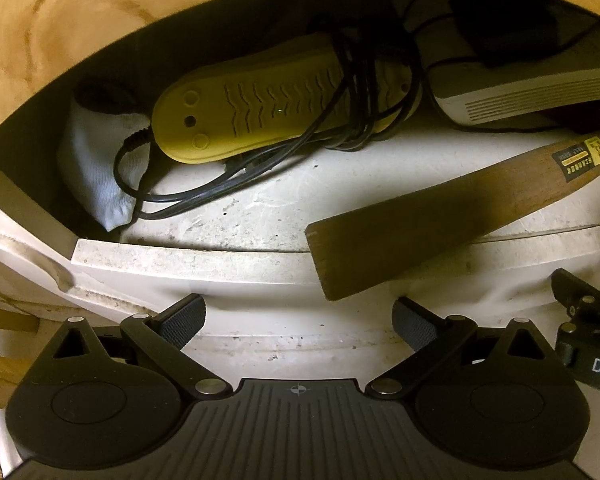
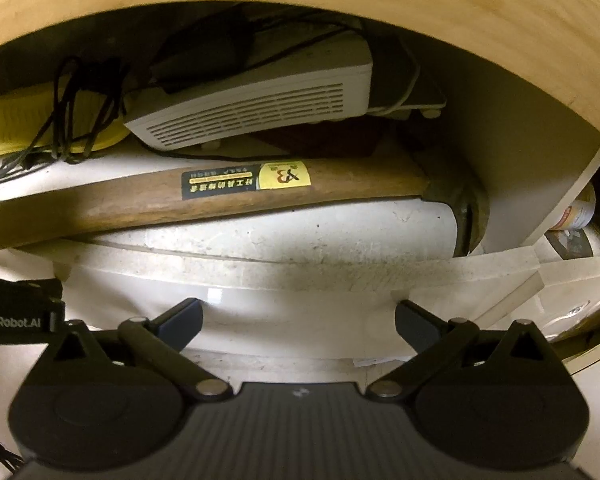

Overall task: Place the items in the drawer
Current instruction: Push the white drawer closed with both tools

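The fingers (image 1: 182, 322) of the left gripper (image 1: 299, 320) are spread wide with nothing between them, their dark pads finely ribbed; the fingers (image 2: 180, 322) of the right gripper (image 2: 299, 322) stand just as wide and empty. Both grippers hover just in front of the drawer (image 1: 188, 266), an open white one with a scuffed, speckled front rim and a worn pale floor, set under a light wooden top (image 2: 460, 8).

Inside the drawer, a hammer (image 2: 228, 200) lies across the front, its brown wooden handle reaching over the rim on the left side and its dark metal head (image 2: 462, 216) at the drawer's right wall. A black and yellow label (image 2: 246, 180) on the handle carries small print too fine to read and a large mark that looks like "X3". Behind the hammer sits a white plastic box (image 2: 260, 108) with rows of vent slots, tilted. At the drawer's back left lies a yellow, sole-shaped plastic device (image 1: 268, 100) with chevron slits, wrapped in a black cord (image 1: 360, 80). A white ribbed sock (image 1: 96, 168) stands against the drawer's left corner.

The other gripper's body reads "enRobot.AI" in the right wrist view.
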Action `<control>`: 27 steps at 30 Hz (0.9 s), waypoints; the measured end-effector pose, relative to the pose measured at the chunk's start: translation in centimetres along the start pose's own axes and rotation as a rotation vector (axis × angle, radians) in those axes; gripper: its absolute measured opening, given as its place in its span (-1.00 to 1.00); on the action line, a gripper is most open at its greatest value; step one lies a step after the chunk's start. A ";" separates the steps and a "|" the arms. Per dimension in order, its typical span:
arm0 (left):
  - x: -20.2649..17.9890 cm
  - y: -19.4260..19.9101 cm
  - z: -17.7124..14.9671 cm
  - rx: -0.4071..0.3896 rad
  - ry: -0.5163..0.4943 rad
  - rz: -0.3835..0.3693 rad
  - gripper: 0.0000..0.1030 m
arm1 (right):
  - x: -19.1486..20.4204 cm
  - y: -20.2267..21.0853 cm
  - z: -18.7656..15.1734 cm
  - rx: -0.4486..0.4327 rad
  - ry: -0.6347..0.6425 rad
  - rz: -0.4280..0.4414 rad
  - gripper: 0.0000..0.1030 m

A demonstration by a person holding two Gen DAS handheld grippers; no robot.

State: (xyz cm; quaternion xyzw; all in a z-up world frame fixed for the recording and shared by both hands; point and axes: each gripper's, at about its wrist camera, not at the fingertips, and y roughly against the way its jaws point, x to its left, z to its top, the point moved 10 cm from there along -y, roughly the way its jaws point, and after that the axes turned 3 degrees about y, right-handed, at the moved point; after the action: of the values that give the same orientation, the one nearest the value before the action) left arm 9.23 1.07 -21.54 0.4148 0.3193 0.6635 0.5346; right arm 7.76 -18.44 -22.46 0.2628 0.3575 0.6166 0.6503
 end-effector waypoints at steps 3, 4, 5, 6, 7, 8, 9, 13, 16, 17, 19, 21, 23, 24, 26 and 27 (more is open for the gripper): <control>0.0 0.1 0.2 0.002 -0.005 0.003 1.00 | -0.1 -0.2 0.6 0.002 -0.001 0.001 0.99; 0.0 0.0 0.5 0.002 -0.008 0.004 1.00 | -0.1 -0.3 1.0 0.004 0.004 0.002 0.99; -0.1 0.0 0.8 0.002 -0.009 0.002 1.00 | -0.1 -0.5 1.5 0.007 0.010 0.002 0.99; -0.1 -0.1 1.1 0.003 -0.007 -0.001 1.00 | -0.1 -0.6 2.0 0.007 0.015 0.003 0.99; -0.1 -0.1 1.4 0.003 -0.003 -0.003 1.00 | -0.1 -0.7 2.6 0.005 0.020 0.004 0.99; -0.1 -0.1 1.9 0.002 -0.002 -0.005 1.00 | -0.2 -0.8 3.2 0.006 0.026 0.000 0.99; -0.2 -0.1 2.2 0.001 -0.001 -0.005 1.00 | -0.3 -1.0 3.8 0.011 0.030 -0.004 0.99; 0.2 -1.2 4.2 0.002 0.013 -0.016 1.00 | -0.9 -0.9 4.9 0.026 0.022 0.002 0.99; 0.4 -1.5 6.1 0.002 0.024 -0.022 1.00 | -1.4 -1.1 6.1 0.030 0.017 0.002 0.99; 0.4 -1.4 6.3 -0.002 0.024 -0.021 1.00 | -1.6 -1.2 6.6 0.030 0.016 0.001 0.99; 0.2 -1.8 7.8 -0.010 0.022 -0.018 1.00 | -1.4 -1.6 8.5 0.032 0.012 0.006 0.99; 1.0 -2.1 7.8 -0.012 0.025 -0.024 1.00 | -1.3 -2.1 10.4 0.036 0.003 0.014 0.99; 1.1 -1.9 7.9 -0.012 0.031 -0.033 1.00 | -1.8 -2.5 11.5 0.037 -0.004 0.022 0.99; 1.0 -2.0 8.3 -0.014 0.030 -0.034 1.00 | -2.0 -2.7 12.1 0.037 -0.007 0.025 0.99; 1.5 -1.1 8.7 -0.021 0.028 -0.038 1.00 | -2.1 -2.9 12.7 0.035 -0.003 0.025 0.99; 1.5 -0.8 8.7 -0.024 0.028 -0.042 1.00 | -2.2 -2.9 13.0 0.034 0.000 0.024 0.99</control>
State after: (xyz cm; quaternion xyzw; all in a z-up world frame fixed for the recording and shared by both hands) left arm 17.24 2.58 -17.97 0.3922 0.3273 0.6617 0.5488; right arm 19.82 -19.60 -16.60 0.2780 0.3649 0.6183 0.6381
